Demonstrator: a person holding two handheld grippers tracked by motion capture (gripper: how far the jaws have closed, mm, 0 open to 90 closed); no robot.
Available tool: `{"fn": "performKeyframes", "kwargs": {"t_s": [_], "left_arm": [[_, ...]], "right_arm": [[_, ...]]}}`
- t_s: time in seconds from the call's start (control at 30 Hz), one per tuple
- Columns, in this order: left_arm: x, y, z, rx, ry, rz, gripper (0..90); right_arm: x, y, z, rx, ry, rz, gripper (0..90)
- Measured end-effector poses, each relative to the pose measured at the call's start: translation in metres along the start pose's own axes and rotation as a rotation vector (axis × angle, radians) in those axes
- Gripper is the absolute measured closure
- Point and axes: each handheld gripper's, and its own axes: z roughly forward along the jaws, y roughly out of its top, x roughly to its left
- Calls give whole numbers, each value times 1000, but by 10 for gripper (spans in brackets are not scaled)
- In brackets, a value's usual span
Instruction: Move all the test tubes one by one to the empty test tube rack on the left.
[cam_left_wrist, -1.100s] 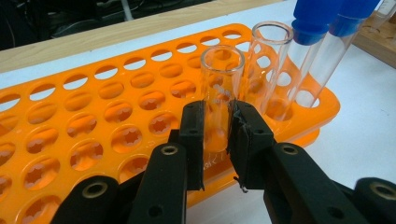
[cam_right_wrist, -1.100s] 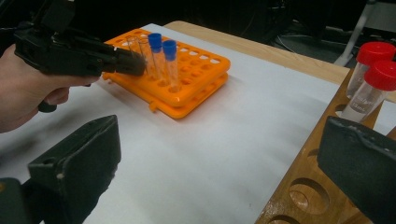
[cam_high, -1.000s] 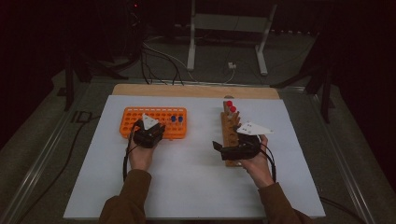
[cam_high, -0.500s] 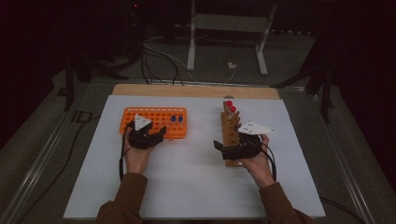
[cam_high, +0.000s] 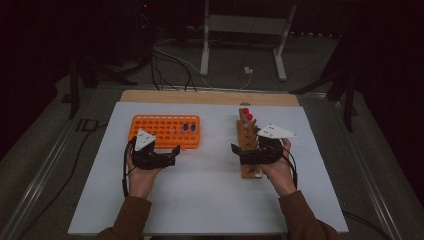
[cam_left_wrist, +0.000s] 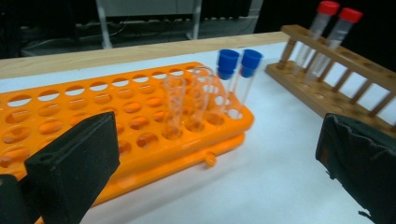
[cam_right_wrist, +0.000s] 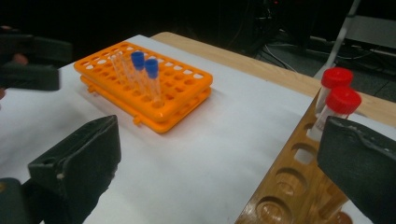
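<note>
Orange rack (cam_high: 165, 131) just ahead of left gripper (cam_high: 167, 155), jaws just sprung wide and empty, right gripper (cam_high: 240, 152) gaping beside wooden rack (cam_high: 247, 145)

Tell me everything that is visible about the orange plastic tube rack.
The orange plastic tube rack is a flat rectangular grid of round holes, built in two layers, lying level on the white table sheet near the wooden edge. Two blue-capped tubes and two clear uncapped tubes stand upright near one end. The other holes look empty. The left gripper is just before it, jaws open.
</note>
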Motion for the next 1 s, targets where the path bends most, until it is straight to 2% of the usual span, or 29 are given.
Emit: {"fn": "performKeyframes", "kwargs": {"t_s": [0.17, 0.3, 0.5, 0.7, 0.83, 1.0], "left_arm": [[-2, -3, -9, 6, -23, 9, 3], [-5, -5, -15, -14, -30, 18, 3], [-5, -6, -18, -28, -42, 1, 3], [-3, -7, -21, -38, -43, -21, 3], [-2, -8, -21, -34, -36, -17, 3], [-4, -9, -19, -30, -41, -17, 3]], "right_arm": [[-3, 8, 1, -10, -16, -10, 3], [-8, 14, 5, -11, -27, 2, 3], [-16, 24, 10, -8, -57, -6, 3], [-35, 29, 21, 4, -107, 27, 4], [-46, 29, 32, 31, -141, 56, 53], [-57, 24, 45, 75, -137, 90, 118]]}}
